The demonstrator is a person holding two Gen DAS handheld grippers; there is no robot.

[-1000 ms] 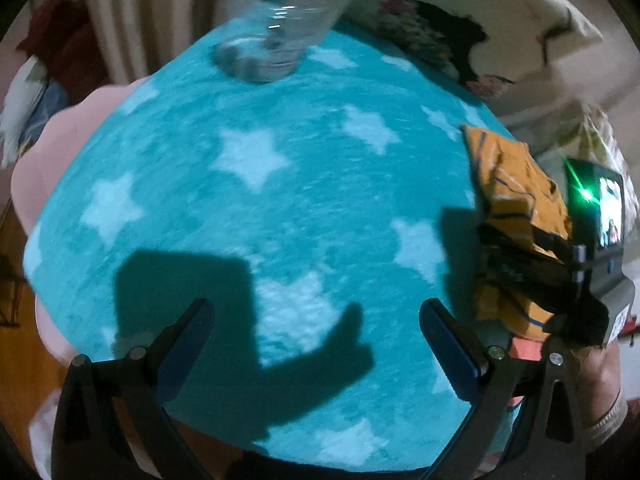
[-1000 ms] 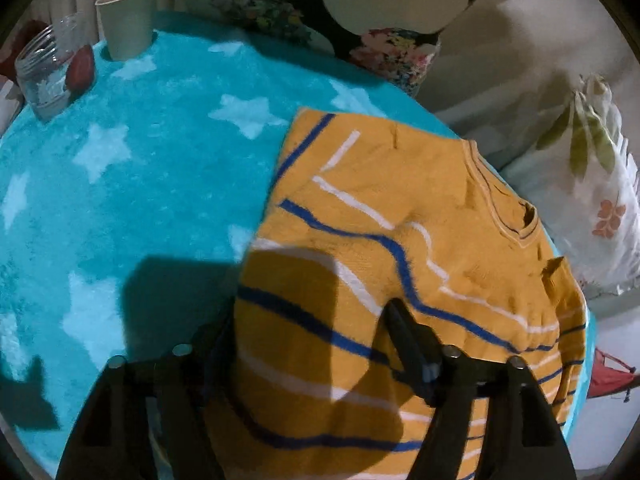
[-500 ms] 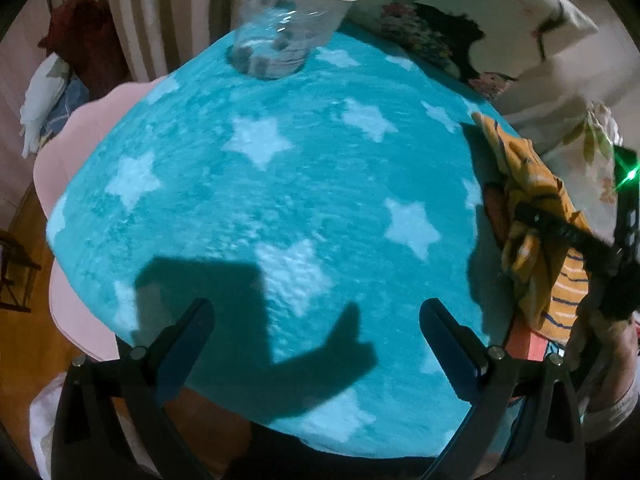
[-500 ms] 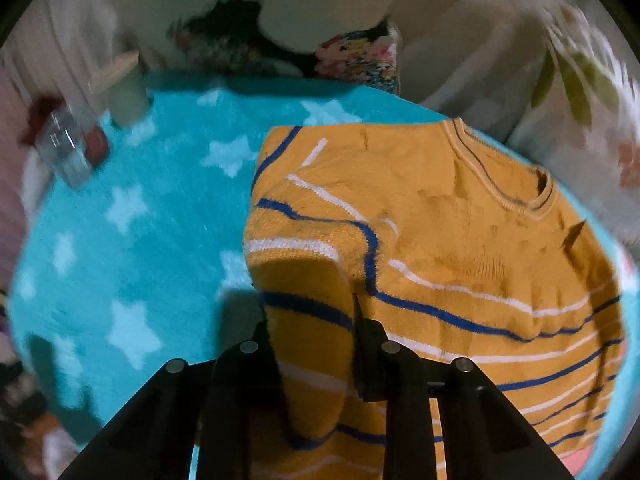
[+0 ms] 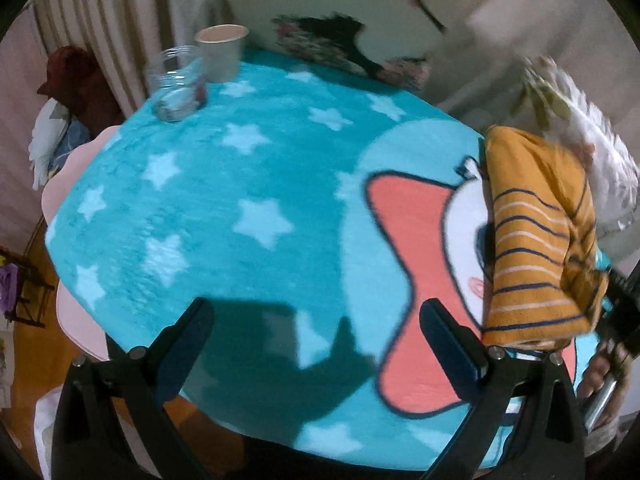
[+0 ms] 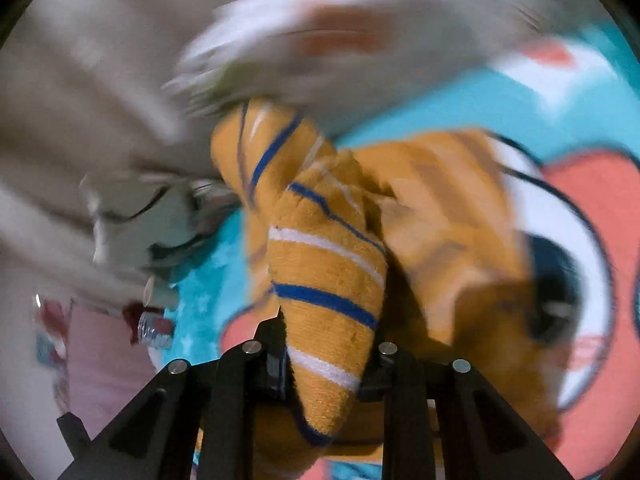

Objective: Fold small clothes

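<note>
While pinched in the right gripper (image 6: pixel 324 364) jaws, orange striped sweater (image 5: pixel 536 236) hangs at worktop's three o'clock edge; left gripper (image 5: pixel 320 352) jaws spread, empty. Glass jar (image 5: pixel 178 82), paper cup (image 5: pixel 222 56) at eleven o'clock on star blanket (image 5: pixel 224 200).

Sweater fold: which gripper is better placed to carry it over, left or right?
Right. The right gripper is shut on a bunched edge of the sweater; the left gripper is open over bare blanket, holding nothing.
</note>
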